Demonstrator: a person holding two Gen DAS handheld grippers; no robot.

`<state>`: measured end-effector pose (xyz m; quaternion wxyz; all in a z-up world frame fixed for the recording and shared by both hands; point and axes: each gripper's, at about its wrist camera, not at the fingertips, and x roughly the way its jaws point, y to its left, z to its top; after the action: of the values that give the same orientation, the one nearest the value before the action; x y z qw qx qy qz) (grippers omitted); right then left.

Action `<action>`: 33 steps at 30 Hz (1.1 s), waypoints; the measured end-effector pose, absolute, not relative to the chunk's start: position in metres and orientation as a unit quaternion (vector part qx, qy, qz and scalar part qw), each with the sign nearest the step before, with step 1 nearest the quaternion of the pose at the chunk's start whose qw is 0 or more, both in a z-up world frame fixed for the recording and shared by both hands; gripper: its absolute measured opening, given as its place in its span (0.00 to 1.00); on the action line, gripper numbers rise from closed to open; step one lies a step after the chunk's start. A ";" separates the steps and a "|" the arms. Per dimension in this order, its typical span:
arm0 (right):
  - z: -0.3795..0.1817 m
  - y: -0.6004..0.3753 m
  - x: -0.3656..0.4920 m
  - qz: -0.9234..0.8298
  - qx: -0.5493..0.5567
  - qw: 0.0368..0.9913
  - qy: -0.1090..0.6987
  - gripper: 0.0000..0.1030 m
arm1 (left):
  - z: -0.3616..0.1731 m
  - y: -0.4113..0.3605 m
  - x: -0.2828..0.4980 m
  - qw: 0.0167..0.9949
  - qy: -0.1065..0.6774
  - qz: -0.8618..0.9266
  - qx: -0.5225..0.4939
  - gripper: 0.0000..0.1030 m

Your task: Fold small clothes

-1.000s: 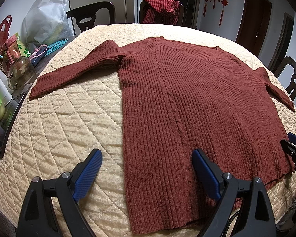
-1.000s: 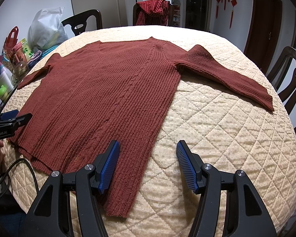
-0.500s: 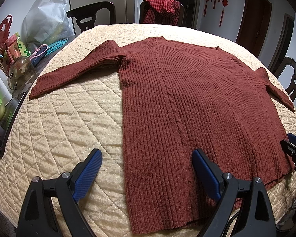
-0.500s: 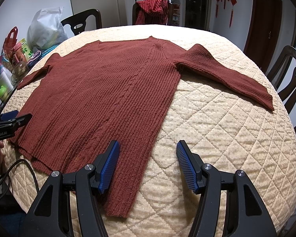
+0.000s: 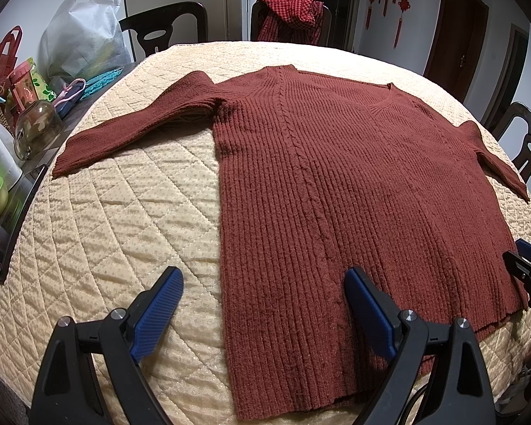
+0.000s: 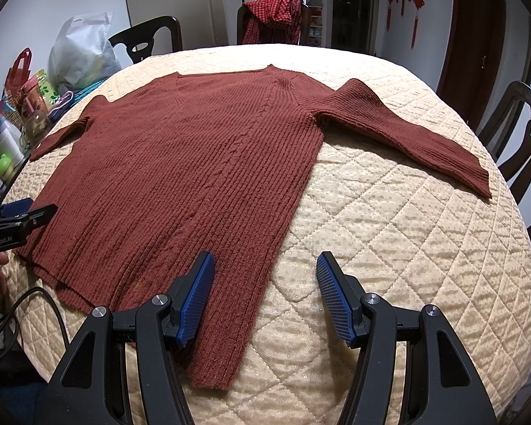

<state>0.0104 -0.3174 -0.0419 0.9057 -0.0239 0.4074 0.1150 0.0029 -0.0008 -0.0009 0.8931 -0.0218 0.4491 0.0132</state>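
- Rust-red ribbed knit makes up the sweater (image 5: 336,184), which lies spread flat on its body, sleeves out to both sides, on a cream quilted cover (image 5: 124,219) stitched in a diamond pattern with fine dots.
- A thin cable twist runs down the sweater's body from shoulder to hem; the neckline is a shallow V.
- Left gripper (image 5: 263,304): jaws spread wide, grasping nothing, black plastic arms with blue ridged pads. One pad hangs over the bare quilt, the other over the knit, so the sweater's left side edge near the hem lies between them.
- Right gripper (image 6: 265,295): jaws likewise released and wide, blue cross-hatched pads, straddling the sweater's right side edge near the hem.
- The right sleeve (image 6: 407,134) stretches out across the quilt, its cuff near the cover's edge.
- Dark wooden chairs ring the table; one (image 5: 290,17) carries a red checked cloth.
- At the left stand a crinkled white plastic bag (image 5: 85,35), a rounded glass jar (image 5: 37,131) and colourful packets.
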 end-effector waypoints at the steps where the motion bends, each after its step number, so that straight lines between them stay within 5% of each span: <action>1: -0.043 -0.317 0.009 0.115 -0.024 0.906 0.408 0.59 | -0.002 0.000 0.003 0.893 0.449 0.013 -0.022 0.91; 33: -0.041 -0.317 0.011 0.111 -0.028 0.904 0.411 0.59 | -0.002 0.007 -0.003 0.895 0.446 0.015 -0.022 0.91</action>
<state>0.0112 -0.3166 -0.0405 0.9042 -0.0284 0.4115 0.1109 -0.0030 0.0070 -0.0020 0.8948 -0.0220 0.4456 0.0147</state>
